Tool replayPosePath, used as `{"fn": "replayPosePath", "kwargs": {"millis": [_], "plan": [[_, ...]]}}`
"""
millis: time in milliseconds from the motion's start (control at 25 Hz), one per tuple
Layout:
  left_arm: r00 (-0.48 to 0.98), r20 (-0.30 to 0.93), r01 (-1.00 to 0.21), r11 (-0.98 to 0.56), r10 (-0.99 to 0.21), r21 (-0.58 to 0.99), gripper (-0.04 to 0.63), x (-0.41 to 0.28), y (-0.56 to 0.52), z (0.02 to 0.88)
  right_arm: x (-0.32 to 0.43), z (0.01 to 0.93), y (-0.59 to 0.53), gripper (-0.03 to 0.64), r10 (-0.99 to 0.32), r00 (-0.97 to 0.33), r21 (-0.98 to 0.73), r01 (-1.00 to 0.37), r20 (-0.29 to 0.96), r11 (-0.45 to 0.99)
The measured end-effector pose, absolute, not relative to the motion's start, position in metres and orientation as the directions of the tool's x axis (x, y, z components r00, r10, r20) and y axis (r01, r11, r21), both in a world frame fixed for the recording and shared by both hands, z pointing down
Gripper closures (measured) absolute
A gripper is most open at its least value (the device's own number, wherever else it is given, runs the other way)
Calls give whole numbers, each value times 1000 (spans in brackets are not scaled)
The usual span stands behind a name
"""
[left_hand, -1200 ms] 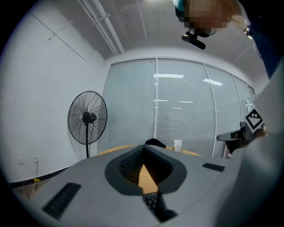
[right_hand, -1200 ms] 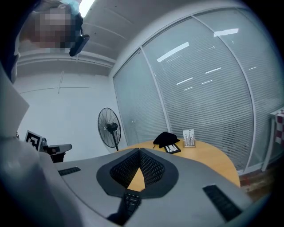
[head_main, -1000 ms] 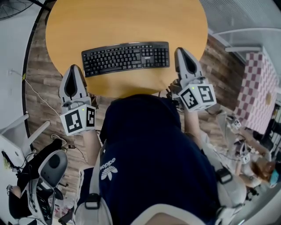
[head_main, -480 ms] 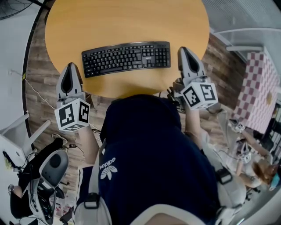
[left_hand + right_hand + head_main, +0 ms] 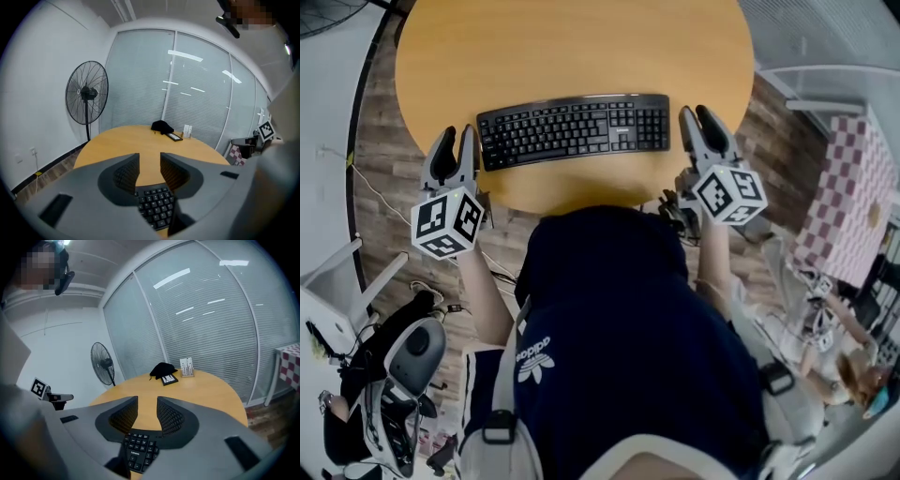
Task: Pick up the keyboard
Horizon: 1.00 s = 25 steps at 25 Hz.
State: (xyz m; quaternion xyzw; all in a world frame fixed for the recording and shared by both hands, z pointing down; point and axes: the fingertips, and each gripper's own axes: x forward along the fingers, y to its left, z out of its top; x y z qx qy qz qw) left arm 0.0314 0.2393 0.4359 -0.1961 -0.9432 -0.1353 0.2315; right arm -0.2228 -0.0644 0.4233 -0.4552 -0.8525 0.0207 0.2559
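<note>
– Black plastic keyboard (image 5: 574,129), full-size, lying flat on the near half of the wooden table (image 5: 572,47), its long side running across in front of you. I'd judge it light and stiff, though a board that long may flex or swing if you raise it by one end alone.

– So take it at both short ends. Your left gripper (image 5: 459,134) sits just off the left end and your right gripper (image 5: 696,114) just off the right end. Neither touches it.

– Both sets of jaws have just been opening and now stand well apart. Nothing is gripped. Through each gap you see bare table, with the keyboard's end low down, under the jaws rather than between the pads.

– The case looks smooth, so I'd expect it to slide out of a light pinch. The keys will give under a pad, so aim for the plain rim at each end, not the caps.

– It's thin and lies flat on the wood, so one jaw probably has to get under the edge. Come in low and nearly level from each side.

– Close both about evenly, then lift the two ends together so it doesn't twist or tip.

– Fragile? Not very, I'd say, but key caps can pop off, so don't squeeze hard.
</note>
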Motion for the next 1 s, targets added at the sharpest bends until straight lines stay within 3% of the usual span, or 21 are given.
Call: {"fn": "replayPosePath", "kwargs": {"millis": [640,1000], "plan": [[-672,725,517,796,150,314,456,31,273,572,-249,526,-51,507,698,-364,-289,719,617,632],[-670,741,531,731,52,429,449,21,267,599,-257,575,-60,482,635,-315,-301,678,705,671]]}}
